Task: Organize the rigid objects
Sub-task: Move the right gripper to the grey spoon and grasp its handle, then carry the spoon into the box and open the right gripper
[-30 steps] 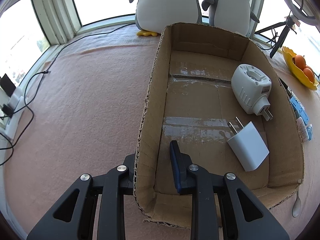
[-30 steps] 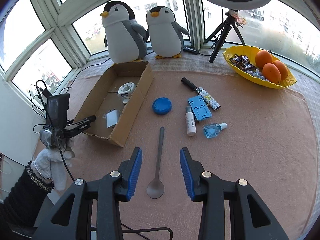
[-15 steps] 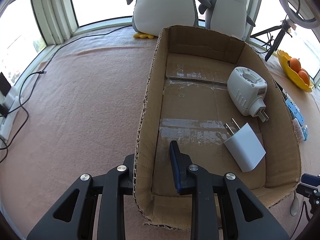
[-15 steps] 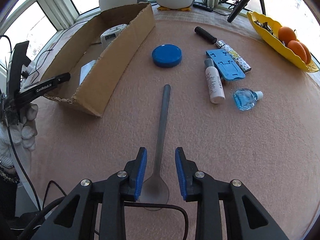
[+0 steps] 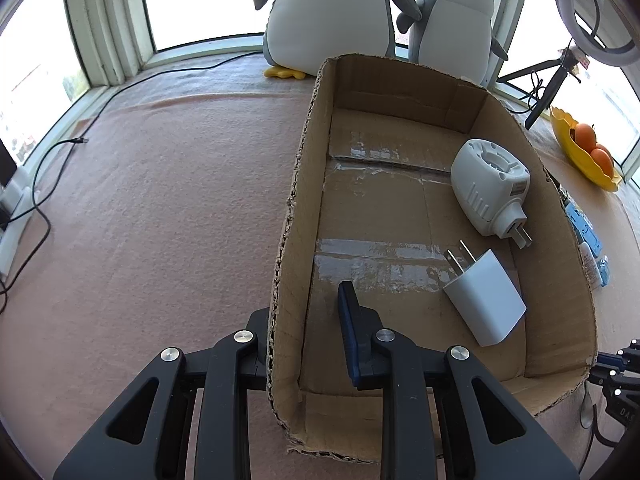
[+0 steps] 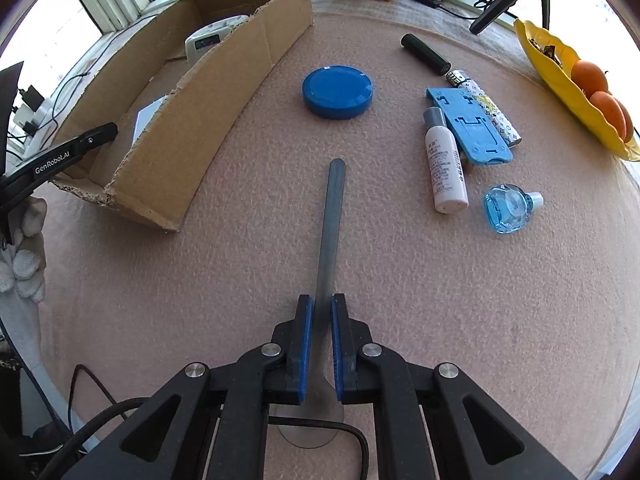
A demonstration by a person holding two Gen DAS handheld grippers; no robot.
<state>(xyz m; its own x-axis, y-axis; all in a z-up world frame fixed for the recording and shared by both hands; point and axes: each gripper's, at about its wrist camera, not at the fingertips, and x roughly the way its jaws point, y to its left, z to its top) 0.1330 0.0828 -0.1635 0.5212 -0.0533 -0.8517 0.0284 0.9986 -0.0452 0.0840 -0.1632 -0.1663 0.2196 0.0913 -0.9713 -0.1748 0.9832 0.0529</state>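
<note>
**Spoon pinched on the mat, box wall clamped**

Spoon [image 6: 330,236] first: it lies flat on the pink felt mat [image 6: 400,300], handle pointing away from me toward the blue round lid [image 6: 337,91], bowl tucked under my right gripper [image 6: 319,320]. I see that gripper's blue pads [image 6: 306,344] drawn in against both sides of the handle just above the bowl, so it has the spoon nipped between nearly closed jaws, and the spoon is on the mat.

My left gripper [image 5: 308,320] straddles the long wall of the cardboard box [image 5: 294,216] near its close corner: one finger outside, one inside, closed on the cardboard. Inside the box I see a white charger plug [image 5: 486,304] lying on the floor and, beyond it, a white plug-in device [image 5: 486,184] (both against the far-side wall, close but apart).

To the right of the spoon, well apart from it, sit a white bottle [image 6: 444,160], a blue phone stand [image 6: 468,124] touching it, a patterned lighter [image 6: 490,114] partly under the stand, a black tube [image 6: 424,54] and a small blue glass bottle [image 6: 508,208]. At the mat's edge I see a yellow dish [image 6: 560,76] with oranges [image 6: 588,78].
</note>
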